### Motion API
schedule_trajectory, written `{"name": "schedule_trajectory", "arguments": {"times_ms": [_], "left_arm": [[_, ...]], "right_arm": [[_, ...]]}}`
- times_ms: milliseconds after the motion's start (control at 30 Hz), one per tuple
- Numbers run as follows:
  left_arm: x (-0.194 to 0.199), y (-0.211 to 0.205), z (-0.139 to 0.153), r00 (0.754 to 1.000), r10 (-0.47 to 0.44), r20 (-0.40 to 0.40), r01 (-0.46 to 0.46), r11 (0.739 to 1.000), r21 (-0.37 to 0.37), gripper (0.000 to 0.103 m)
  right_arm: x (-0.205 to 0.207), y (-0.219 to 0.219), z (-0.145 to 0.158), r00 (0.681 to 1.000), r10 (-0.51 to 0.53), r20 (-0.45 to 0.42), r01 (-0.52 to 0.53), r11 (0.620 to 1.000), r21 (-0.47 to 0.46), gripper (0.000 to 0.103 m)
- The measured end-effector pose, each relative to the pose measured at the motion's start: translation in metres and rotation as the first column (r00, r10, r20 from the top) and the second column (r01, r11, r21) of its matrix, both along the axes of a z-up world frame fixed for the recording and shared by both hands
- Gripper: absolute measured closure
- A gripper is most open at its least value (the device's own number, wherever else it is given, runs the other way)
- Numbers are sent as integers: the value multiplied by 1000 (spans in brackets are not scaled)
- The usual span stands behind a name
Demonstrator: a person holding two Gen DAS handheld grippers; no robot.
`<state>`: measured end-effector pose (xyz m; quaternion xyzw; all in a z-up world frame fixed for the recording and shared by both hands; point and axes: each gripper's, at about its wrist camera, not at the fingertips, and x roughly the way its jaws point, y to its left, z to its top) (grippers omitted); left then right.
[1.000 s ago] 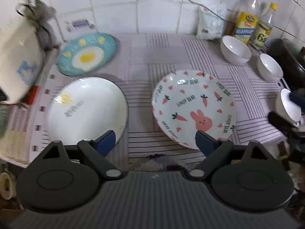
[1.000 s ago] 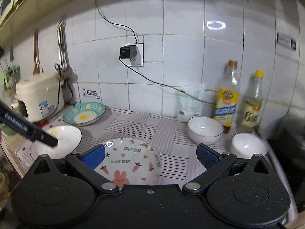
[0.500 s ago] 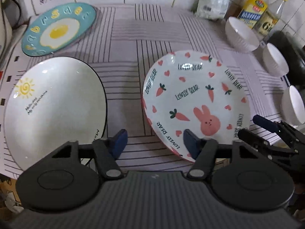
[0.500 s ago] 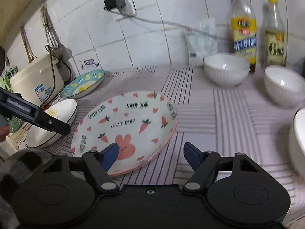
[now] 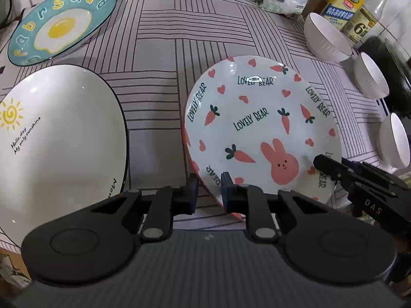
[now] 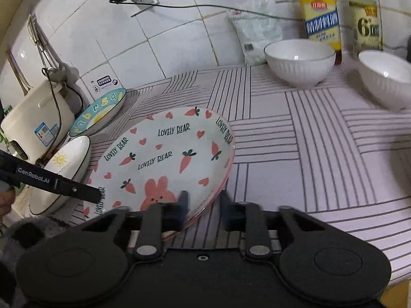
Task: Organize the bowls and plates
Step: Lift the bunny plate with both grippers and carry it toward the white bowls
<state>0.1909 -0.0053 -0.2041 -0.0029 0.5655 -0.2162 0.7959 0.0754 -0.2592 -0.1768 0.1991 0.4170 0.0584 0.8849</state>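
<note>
The rabbit-and-carrot plate (image 5: 259,125) lies in the middle of the striped counter; it also shows in the right wrist view (image 6: 164,159). My left gripper (image 5: 208,192) has its fingers closed in on the plate's near-left rim, one above and one below. My right gripper (image 6: 203,210) has its fingers narrowed around the plate's near-right rim; it shows in the left wrist view (image 5: 334,172). A white sun plate (image 5: 54,138) lies left of it. A teal egg plate (image 5: 59,25) lies behind that. Three white bowls (image 5: 323,38) (image 5: 370,77) (image 5: 395,141) stand at the right.
A rice cooker (image 6: 33,125) stands at the far left by the wall. Two oil bottles (image 6: 321,15) and a white bag (image 6: 257,28) stand against the tiles behind the bowls. A dark pan (image 5: 395,61) sits at the right edge.
Both grippers have moved in and down to the rabbit plate. Their fingers have narrowed from wide open to straddling the plate's near rim on either side.
</note>
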Motion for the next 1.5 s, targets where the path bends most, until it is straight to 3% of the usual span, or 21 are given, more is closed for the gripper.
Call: {"name": "schedule_trajectory", "arguments": {"times_ms": [133, 367, 433, 800, 1267, 1500], "left_arm": [[3, 4, -7, 999, 42, -24, -43, 998, -47, 86], [7, 3, -11, 997, 61, -39, -64, 997, -52, 86], [3, -1, -9, 998, 53, -22, -53, 998, -25, 85], [-2, -2, 11, 999, 22, 43, -21, 999, -31, 85], [55, -19, 35, 994, 29, 103, -25, 999, -44, 85], [81, -35, 27, 989, 26, 146, -26, 1000, -8, 85]], "right_arm": [[-1, -1, -3, 1000, -21, 3, 21, 999, 33, 81], [3, -6, -8, 1000, 10, 7, -10, 998, 56, 80], [5, -1, -4, 997, 70, 17, -70, 998, -3, 79], [4, -12, 9, 992, 122, 46, -122, 993, -1, 79], [66, -29, 25, 983, 156, 96, -156, 988, -6, 79], [93, -33, 12, 991, 85, 105, -85, 996, -13, 78]]}}
